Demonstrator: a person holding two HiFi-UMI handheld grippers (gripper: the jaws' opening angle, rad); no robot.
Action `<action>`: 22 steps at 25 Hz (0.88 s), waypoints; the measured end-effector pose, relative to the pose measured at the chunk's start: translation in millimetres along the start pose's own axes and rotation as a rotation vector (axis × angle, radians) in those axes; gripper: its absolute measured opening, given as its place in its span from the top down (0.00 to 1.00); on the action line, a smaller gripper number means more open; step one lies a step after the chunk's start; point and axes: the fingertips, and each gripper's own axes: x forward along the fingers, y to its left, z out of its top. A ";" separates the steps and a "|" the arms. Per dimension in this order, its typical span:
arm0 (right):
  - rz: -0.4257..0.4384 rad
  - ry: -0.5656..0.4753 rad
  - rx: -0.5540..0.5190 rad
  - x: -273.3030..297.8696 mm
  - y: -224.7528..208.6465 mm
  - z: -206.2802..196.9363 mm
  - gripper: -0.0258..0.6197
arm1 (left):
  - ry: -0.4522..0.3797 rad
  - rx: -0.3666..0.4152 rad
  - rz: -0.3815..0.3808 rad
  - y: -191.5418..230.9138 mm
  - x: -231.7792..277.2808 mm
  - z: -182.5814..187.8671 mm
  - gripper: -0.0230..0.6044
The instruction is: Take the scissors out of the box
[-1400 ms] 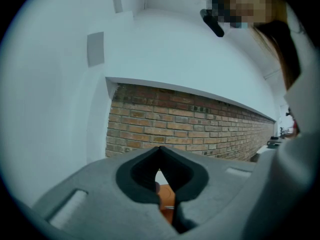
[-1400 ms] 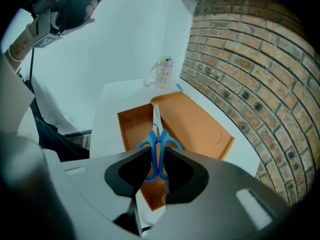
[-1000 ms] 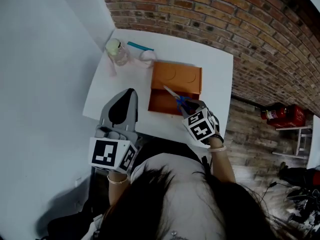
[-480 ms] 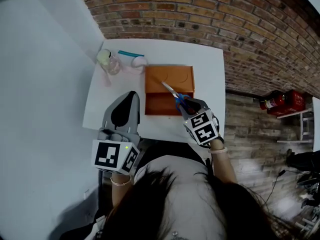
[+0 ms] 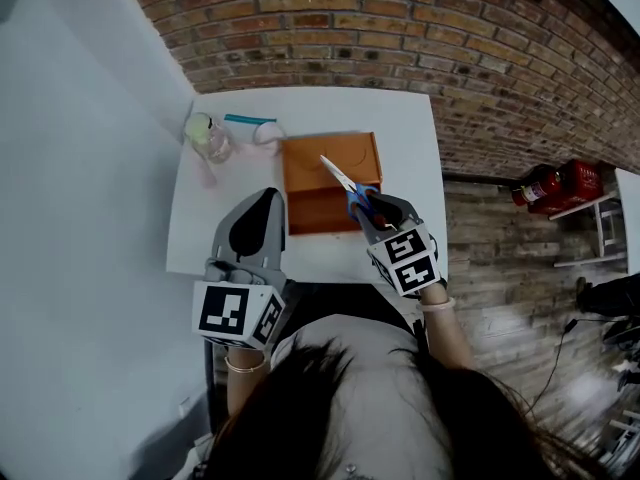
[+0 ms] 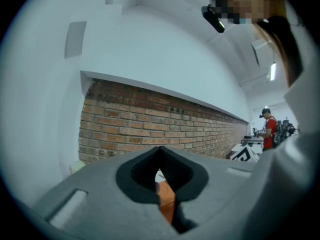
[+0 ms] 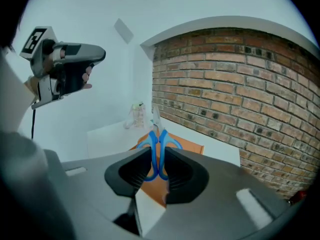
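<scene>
An orange box (image 5: 345,154) lies open on the white table (image 5: 405,133). A pair of scissors (image 5: 347,182) with blue handles and silver blades hangs above the box's right side, blades pointing away from me. My right gripper (image 5: 373,208) is shut on the handles. In the right gripper view the blue handles (image 7: 157,146) are pinched between the jaws, with the box (image 7: 189,145) below them. My left gripper (image 5: 262,198) hovers left of the box, shut and holding nothing. Through its jaws (image 6: 160,150) a strip of the box (image 6: 166,198) shows.
A small jar with a pale green lid (image 5: 204,132), a teal stick (image 5: 250,120) and a white roll (image 5: 268,133) sit at the table's far left. A brick wall (image 5: 420,28) runs behind the table. A red object (image 5: 545,183) lies on the floor to the right.
My right gripper has risen with the scissors, which now stand higher above the box. The left gripper has drifted only slightly.
</scene>
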 end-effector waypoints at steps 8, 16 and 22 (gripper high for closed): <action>-0.054 -0.085 0.037 -21.6 8.9 18.1 0.82 | 0.000 0.005 -0.044 0.5 -9.7 -4.3 0.97; -0.092 -0.180 0.066 -46.7 13.5 29.3 0.82 | 0.006 0.024 -0.081 -9.7 -14.7 -8.6 0.97; -0.100 -0.241 0.066 -65.0 9.7 34.4 0.82 | -0.006 0.035 -0.085 -29.8 -14.6 -4.4 0.97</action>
